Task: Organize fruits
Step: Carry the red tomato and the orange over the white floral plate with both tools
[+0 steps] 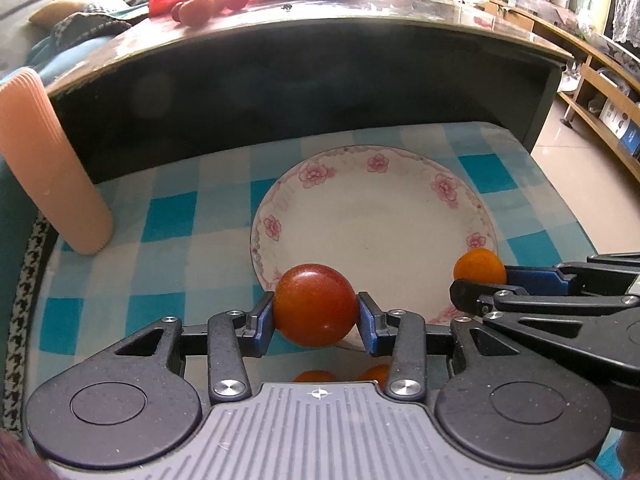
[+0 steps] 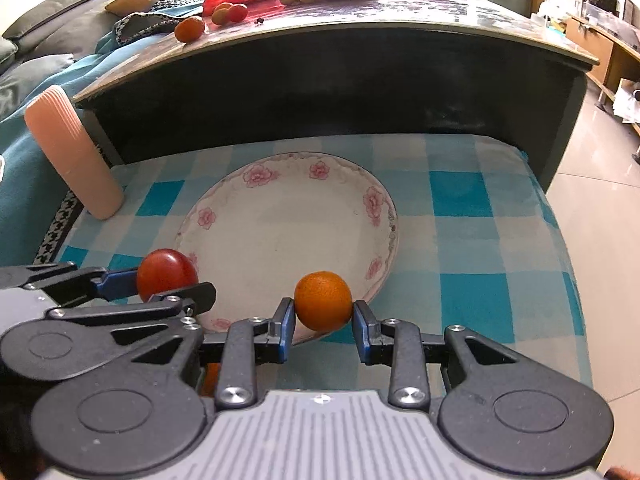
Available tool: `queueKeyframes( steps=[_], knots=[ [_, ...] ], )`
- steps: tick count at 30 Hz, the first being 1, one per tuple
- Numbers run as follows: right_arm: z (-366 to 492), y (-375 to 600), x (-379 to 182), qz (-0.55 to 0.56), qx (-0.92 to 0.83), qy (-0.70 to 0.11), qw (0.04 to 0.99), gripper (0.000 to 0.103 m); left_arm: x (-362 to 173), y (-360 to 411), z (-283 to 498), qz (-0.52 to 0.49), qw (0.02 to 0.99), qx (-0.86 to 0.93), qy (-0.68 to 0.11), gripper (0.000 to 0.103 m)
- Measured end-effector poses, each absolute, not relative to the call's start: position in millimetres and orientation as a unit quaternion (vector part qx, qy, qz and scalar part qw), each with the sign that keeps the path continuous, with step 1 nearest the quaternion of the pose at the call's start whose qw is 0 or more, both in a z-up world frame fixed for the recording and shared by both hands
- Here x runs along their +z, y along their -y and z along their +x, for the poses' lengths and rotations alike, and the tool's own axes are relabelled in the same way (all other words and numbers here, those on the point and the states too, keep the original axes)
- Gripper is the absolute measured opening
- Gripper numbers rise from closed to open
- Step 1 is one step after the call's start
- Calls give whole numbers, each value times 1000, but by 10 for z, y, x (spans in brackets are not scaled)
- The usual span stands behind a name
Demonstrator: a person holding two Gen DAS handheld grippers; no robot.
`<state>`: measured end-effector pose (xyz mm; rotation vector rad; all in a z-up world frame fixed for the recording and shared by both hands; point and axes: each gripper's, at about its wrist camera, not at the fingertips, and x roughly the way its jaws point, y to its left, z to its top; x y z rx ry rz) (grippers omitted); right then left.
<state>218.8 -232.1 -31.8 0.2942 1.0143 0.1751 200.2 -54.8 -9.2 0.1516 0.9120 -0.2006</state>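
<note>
The left claw was clenched on a red fruit, the right claw on an orange. Both fruits were held over the near rim of the plate, whose bowl lay just beyond. Only the right view showed the orange fully; the left showed it half-hidden.

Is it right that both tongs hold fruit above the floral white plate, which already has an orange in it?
One error: the floral white plate is empty, as the right wrist view shows. The left tongs hold a red round tomato and the right tongs a small orange citrus.
</note>
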Motion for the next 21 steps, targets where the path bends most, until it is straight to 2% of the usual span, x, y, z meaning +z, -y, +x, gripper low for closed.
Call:
queueKeyframes(
  steps=[21],
  knots=[
    [2304, 2259, -370, 103, 90, -458, 878, 46, -125, 563, 2109, 72, 891, -86, -439, 50]
  ],
)
